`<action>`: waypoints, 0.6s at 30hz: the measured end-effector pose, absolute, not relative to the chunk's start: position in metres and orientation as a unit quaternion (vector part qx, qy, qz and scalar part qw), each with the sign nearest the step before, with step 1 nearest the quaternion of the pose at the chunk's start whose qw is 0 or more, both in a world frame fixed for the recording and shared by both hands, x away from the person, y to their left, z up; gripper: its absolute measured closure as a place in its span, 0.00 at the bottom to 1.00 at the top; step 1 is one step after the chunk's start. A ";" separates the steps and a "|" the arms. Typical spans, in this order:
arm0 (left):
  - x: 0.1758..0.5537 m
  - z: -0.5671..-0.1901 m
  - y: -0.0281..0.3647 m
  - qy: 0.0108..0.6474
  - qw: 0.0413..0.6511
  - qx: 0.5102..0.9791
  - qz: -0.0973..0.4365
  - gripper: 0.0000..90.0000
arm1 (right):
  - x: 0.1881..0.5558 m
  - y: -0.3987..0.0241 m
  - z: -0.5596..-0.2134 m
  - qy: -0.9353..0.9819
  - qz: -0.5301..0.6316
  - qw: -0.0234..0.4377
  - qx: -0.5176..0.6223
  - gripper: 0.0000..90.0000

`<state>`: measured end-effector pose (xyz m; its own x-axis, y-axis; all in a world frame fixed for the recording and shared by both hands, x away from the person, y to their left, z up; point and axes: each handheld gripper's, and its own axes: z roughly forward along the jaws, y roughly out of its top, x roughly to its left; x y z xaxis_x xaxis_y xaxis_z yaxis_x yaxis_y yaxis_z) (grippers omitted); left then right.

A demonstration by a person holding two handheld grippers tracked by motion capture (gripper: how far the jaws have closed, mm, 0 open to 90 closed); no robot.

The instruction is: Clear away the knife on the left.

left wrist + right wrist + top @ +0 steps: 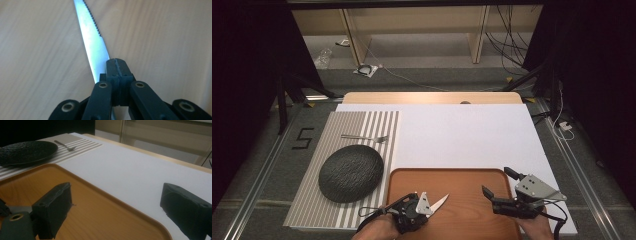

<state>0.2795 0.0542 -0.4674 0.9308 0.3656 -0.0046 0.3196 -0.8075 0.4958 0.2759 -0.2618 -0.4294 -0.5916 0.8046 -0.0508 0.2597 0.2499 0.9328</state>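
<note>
I have the serrated steel table knife [438, 203] clamped in my left tongs [424, 202], the jaws pressed together on its handle end. In the left gripper view the blade [93, 42] runs out ahead of the closed jaws over the wood grain of the brown wooden tray [462, 210]. In the high view the knife tip points to the right, above the near left part of the tray; I cannot tell whether it is lifted clear or still resting on the wood.

My right tongs [498, 182] stand wide apart and hold nothing, over the tray's right side, one jaw above the tray floor and the other out past its rim toward the white table [462, 135].

The place setting looks partly laid, I judge: the round black textured plate [350, 173] sits on the grey and white striped placemat [314, 200], and the silver fork [364, 137] lies on the mat beyond the plate. Picking up the knife seems done. What is left, as I read it, is to carry it across to the mat and set it down beside the plate.
</note>
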 end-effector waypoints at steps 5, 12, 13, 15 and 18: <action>0.284 -0.468 0.057 0.197 0.256 0.945 0.061 1.00 | 0.276 -0.262 -0.430 0.740 0.498 0.275 0.359 0.13; 0.290 -0.469 0.061 0.213 0.262 0.939 0.070 1.00 | 0.277 -0.262 -0.430 0.740 0.498 0.275 0.359 0.13; 0.290 -0.469 0.062 0.215 0.262 0.938 0.070 1.00 | 0.277 -0.262 -0.430 0.740 0.497 0.275 0.359 0.13; 0.292 -0.469 0.063 0.219 0.262 0.937 0.071 1.00 | 0.277 -0.262 -0.430 0.740 0.497 0.275 0.359 0.13; 0.294 -0.469 0.065 0.221 0.262 0.937 0.071 1.00 | 0.277 -0.262 -0.430 0.740 0.497 0.274 0.360 0.13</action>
<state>0.2945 0.0653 -0.4694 0.8918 0.4520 0.0177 0.3771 -0.7645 0.5229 0.2767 -0.2619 -0.4300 -0.5905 0.8055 -0.0487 0.2597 0.2469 0.9336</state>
